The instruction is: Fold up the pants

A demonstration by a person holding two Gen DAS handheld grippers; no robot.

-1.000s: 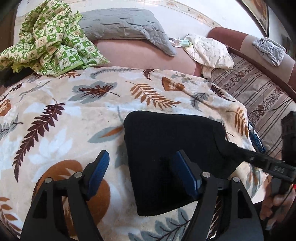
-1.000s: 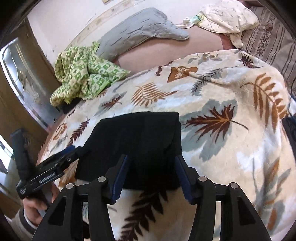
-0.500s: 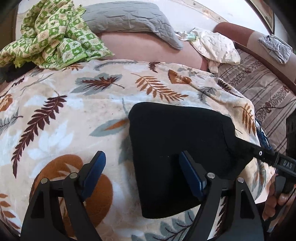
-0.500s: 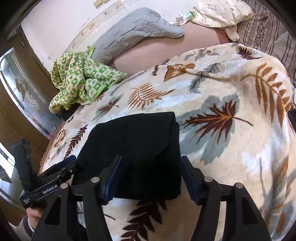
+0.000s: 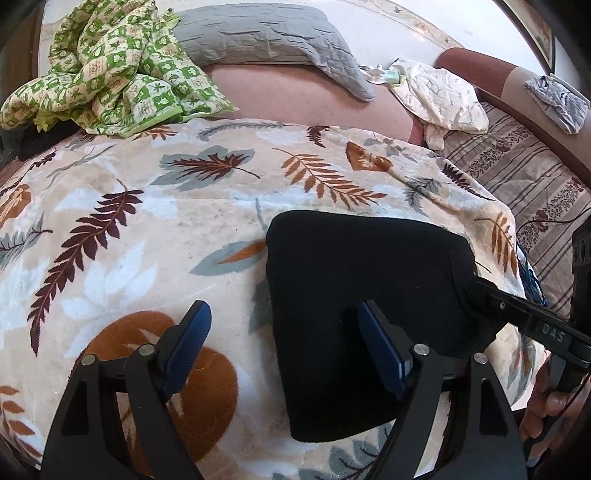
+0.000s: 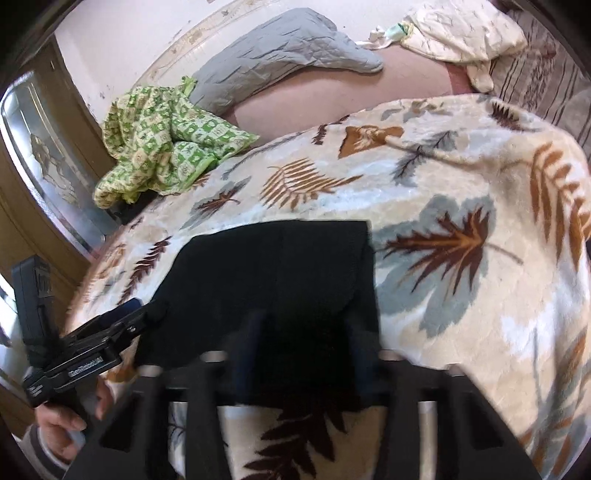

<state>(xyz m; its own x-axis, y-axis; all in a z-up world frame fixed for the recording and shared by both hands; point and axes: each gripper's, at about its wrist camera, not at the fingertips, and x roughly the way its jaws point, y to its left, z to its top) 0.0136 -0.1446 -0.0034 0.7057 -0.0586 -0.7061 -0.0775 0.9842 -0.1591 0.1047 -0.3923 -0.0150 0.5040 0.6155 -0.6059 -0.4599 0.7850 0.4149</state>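
The black pants [image 5: 365, 288] lie folded into a compact rectangle on a leaf-patterned blanket [image 5: 147, 221]. My left gripper [image 5: 291, 343] is open, its right blue finger over the pants' left part and its left finger over bare blanket. My right gripper [image 6: 303, 350] is open and blurred, its fingers spread over the near edge of the pants [image 6: 273, 280]. In the left wrist view the right gripper's fingertip [image 5: 480, 288] touches the pants' right edge. In the right wrist view the left gripper [image 6: 140, 310] sits at the pants' left edge.
A green checked cloth [image 5: 107, 66], a grey pillow [image 5: 266, 33] and a cream cloth [image 5: 443, 96] lie at the far side of the bed. A striped sheet [image 5: 524, 177] lies to the right. A glass door [image 6: 48, 166] stands at the left.
Both grippers have drawn back slightly toward the near edge and stay open. The right gripper's view is now motion-blurred. The folded pants have not moved.
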